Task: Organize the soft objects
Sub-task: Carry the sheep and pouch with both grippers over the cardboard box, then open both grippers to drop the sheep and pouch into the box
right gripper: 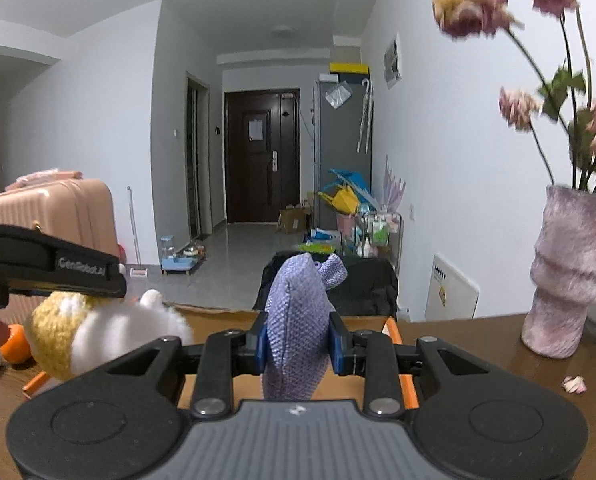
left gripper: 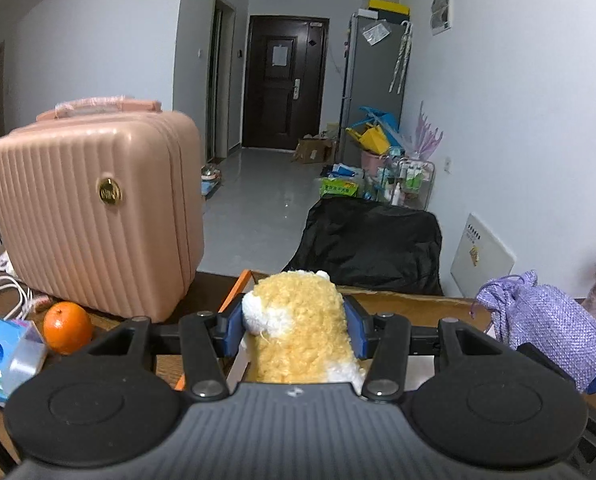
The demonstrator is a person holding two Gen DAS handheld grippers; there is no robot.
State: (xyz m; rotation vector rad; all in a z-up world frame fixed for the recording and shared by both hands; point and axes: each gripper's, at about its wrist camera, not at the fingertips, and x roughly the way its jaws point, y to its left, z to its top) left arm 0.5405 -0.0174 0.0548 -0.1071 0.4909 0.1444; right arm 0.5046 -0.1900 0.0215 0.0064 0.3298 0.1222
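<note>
My left gripper (left gripper: pixel 294 326) is shut on a yellow and white plush toy (left gripper: pixel 298 320), whose body fills the gap between the blue pads. The same plush toy (right gripper: pixel 98 336) shows at the left of the right wrist view, under the left gripper's black body. My right gripper (right gripper: pixel 297 340) is shut on a purple mesh drawstring pouch (right gripper: pixel 298 320), squeezed flat between its pads. The purple pouch (left gripper: pixel 546 320) also appears at the right of the left wrist view. Both grippers hover over an open cardboard box (left gripper: pixel 398 300) with orange edges, on a brown table (right gripper: pixel 478 344).
A pink ribbed suitcase (left gripper: pixel 94 212) stands on the table's left. An orange (left gripper: pixel 67 327), a blue tissue pack (left gripper: pixel 2 356) and white cables (left gripper: pixel 2 288) lie beside it. A fuzzy pink vase (right gripper: pixel 570 272) with dried flowers stands at the right. A black-covered chair (left gripper: pixel 370 248) sits beyond the table.
</note>
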